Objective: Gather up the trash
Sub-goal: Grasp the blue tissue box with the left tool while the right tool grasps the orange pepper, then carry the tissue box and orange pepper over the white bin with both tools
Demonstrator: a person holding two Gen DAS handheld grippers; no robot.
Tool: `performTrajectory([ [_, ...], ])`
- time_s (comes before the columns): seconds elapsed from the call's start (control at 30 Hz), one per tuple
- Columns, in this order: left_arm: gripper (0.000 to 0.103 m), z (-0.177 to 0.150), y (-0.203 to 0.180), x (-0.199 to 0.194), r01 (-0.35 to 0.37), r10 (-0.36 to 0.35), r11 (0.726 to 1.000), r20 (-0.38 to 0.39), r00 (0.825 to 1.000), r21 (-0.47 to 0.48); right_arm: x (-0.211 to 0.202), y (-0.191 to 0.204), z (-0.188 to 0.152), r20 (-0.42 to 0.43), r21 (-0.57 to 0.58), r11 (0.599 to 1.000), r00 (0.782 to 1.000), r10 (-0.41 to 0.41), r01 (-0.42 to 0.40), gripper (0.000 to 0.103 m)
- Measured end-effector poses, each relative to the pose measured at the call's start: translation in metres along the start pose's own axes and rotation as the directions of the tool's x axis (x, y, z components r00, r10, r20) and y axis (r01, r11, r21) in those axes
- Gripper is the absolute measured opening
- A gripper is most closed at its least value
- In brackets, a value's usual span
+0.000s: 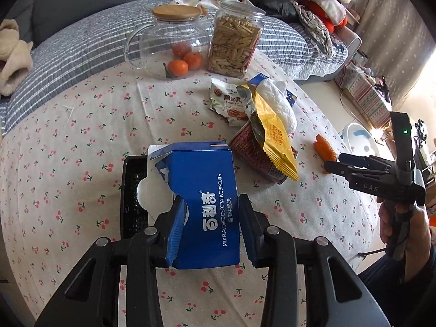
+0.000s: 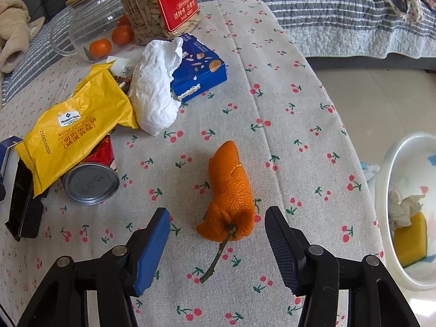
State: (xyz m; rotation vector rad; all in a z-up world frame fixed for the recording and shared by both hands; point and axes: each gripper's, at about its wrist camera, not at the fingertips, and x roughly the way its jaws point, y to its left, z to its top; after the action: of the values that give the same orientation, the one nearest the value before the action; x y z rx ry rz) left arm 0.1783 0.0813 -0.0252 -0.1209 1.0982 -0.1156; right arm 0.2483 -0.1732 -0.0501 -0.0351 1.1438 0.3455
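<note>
My left gripper (image 1: 211, 220) is shut on a torn blue biscuit box (image 1: 204, 199) with a black plastic tray (image 1: 135, 196) sticking out of it, just above the cherry-print tablecloth (image 1: 68, 163). My right gripper (image 2: 218, 245) is open, its jaws either side of an orange peel (image 2: 230, 190) with a stem lying on the cloth. The peel (image 1: 324, 147) and the right gripper (image 1: 343, 167) also show in the left wrist view. More trash lies in a pile: a yellow wrapper (image 2: 79, 125), crumpled white tissue (image 2: 156, 90), a can (image 2: 91, 182), another blue box (image 2: 201, 68).
A glass jug with oranges (image 1: 171, 43) and a jar of seeds (image 1: 234, 41) stand at the table's far side. A white bin (image 2: 408, 204) holding trash sits on the floor beyond the table's right edge. A sofa with a striped quilt (image 2: 327, 8) lies behind.
</note>
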Motion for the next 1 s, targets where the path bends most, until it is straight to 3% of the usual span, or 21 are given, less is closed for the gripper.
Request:
performTrajectory([
  [0.07, 0.04, 0.0, 0.001, -0.003, 0.015, -0.015, 1.0, 0.007, 1.0, -0.012, 0.006, 0.002, 0.001, -0.01, -0.004, 1.0, 1.0, -0.011, 0.011, 0.055],
  [0.1, 0.04, 0.0, 0.001, -0.005, 0.023, -0.023, 1.0, 0.01, 1.0, -0.017, 0.01, 0.003, 0.001, -0.017, -0.009, 1.0, 1.0, -0.022, 0.022, 0.044],
  [0.2, 0.04, 0.001, 0.002, -0.009, 0.031, -0.031, 0.999, 0.026, 0.999, -0.03, 0.012, 0.004, -0.001, -0.018, 0.0, 1.0, 0.999, -0.026, 0.026, 0.027],
  [0.4, 0.04, 0.003, -0.009, -0.022, 0.072, -0.07, 0.997, 0.054, 0.996, -0.03, -0.014, -0.002, 0.002, 0.041, 0.059, 0.998, 0.999, 0.026, -0.028, 0.025],
  [1.0, 0.041, 0.017, -0.079, -0.036, 0.18, -0.178, 0.984, 0.089, 0.98, -0.015, -0.044, -0.031, -0.007, 0.08, 0.179, 0.972, 0.987, 0.14, -0.153, 0.024],
])
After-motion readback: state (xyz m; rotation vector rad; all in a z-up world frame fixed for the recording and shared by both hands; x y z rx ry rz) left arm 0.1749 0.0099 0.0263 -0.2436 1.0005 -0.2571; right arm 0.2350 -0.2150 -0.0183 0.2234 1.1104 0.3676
